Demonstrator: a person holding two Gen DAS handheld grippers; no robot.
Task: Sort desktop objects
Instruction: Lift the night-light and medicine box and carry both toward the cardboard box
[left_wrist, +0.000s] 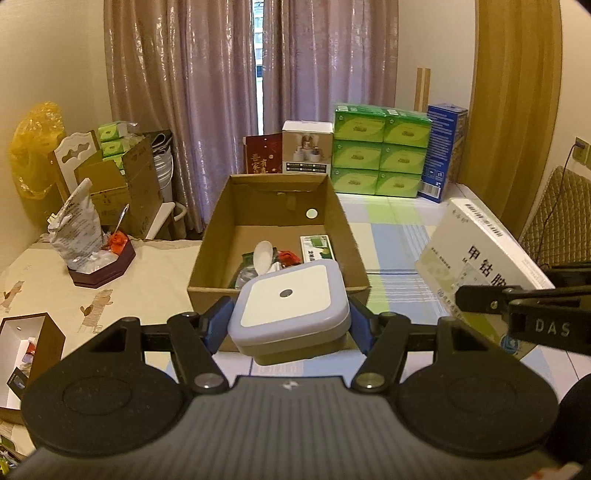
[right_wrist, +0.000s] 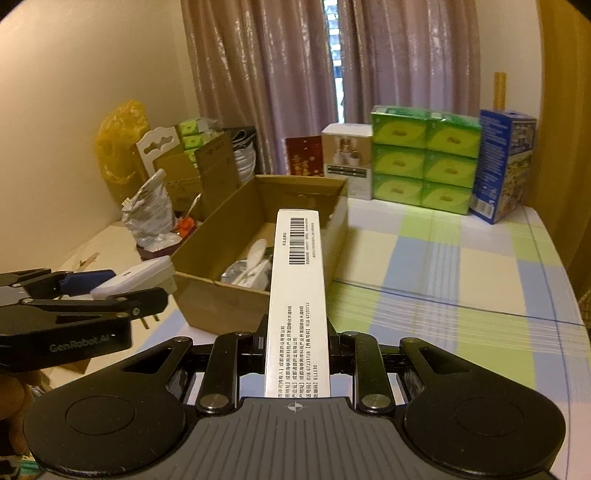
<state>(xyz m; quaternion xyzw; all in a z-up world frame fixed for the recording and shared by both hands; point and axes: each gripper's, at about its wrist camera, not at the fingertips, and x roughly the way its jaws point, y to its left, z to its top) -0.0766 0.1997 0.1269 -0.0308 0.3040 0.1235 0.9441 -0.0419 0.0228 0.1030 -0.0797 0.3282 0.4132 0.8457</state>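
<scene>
Above the near edge of the open cardboard box (left_wrist: 273, 236), gripped between the left claw (left_wrist: 290, 325)'s blue pads: a white square plug-in device (left_wrist: 291, 299), clear of the checked surface (right_wrist: 461, 280). Beside it, clamped narrow-edge-up in the right claw (right_wrist: 297, 354): a long white medicine box (right_wrist: 297, 291), pointing toward the same carton.

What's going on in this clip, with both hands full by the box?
A person is sorting things into the cardboard box. The left hand-held gripper is shut on a white plug-in night light, held just short of the box's near wall. The right hand-held gripper is shut on a white medicine carton, edge up, pointing toward the box. A spoon and small packets already lie inside. Neither item has been dropped yet.
</scene>
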